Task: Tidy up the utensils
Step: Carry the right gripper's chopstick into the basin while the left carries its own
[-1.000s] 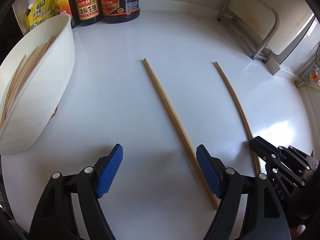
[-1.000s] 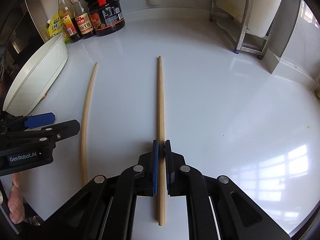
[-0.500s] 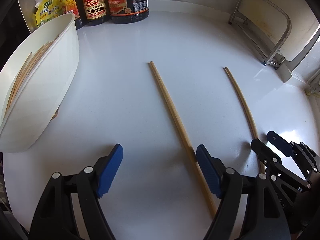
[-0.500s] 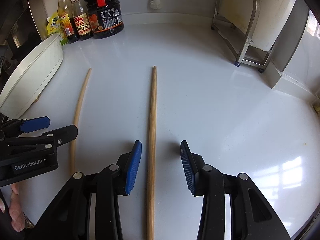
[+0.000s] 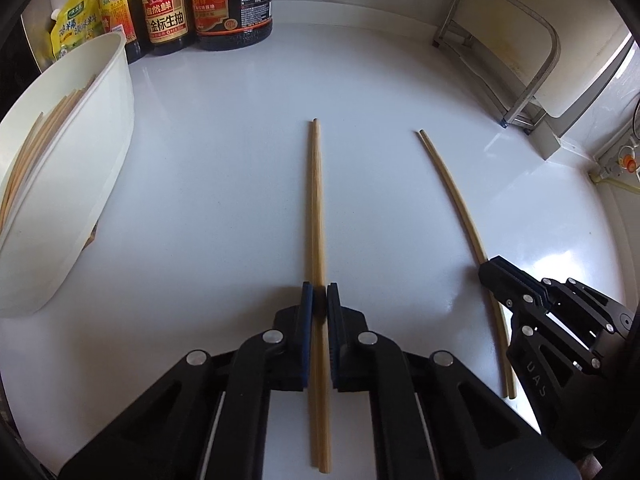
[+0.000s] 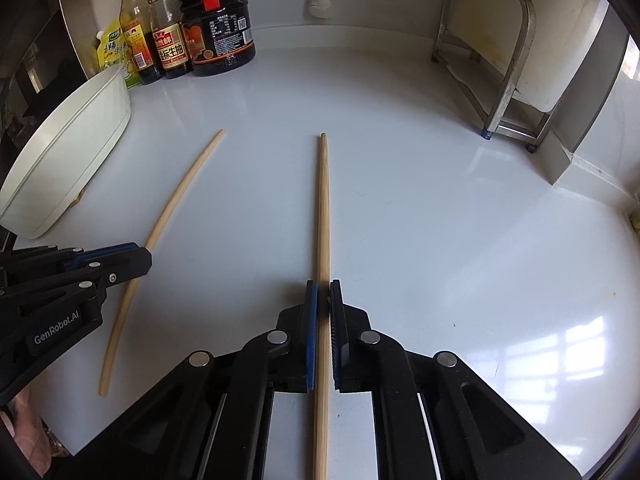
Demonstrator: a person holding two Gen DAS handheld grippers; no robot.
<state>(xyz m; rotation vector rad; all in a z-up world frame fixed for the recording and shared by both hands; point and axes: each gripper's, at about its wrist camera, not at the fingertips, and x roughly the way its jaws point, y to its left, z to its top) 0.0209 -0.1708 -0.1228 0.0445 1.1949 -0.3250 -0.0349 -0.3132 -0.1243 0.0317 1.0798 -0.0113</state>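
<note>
On the white table [image 5: 224, 184], two wooden chopsticks lie roughly side by side and well apart, and each now sits between a pair of tongs. The left chopstick [image 5: 316, 208] runs straight out from the left tongs [image 5: 319, 300], whose blue pads are pressed together on it. Half a second ago those pads stood wide apart with the stick lying off beside the right pad, so the left hand has swung into line and closed. The right chopstick [image 6: 323, 208] is likewise clamped in the right tongs [image 6: 323, 300], which half a second ago were spread around it.

With both sticks gripped, the pick-up seems done; lifting and carrying look to be next. The likely goal is the white tub [image 5: 80, 152] at the left, which already holds a bundle of chopsticks [image 5: 36, 148].

Both tools are held low and nearly level, pointing toward the back wall, each gripping its stick toward the near end. Sauce bottles [image 6: 192, 36] stand at the back beside the tub, a metal rack [image 6: 492, 56] at the right.
</note>
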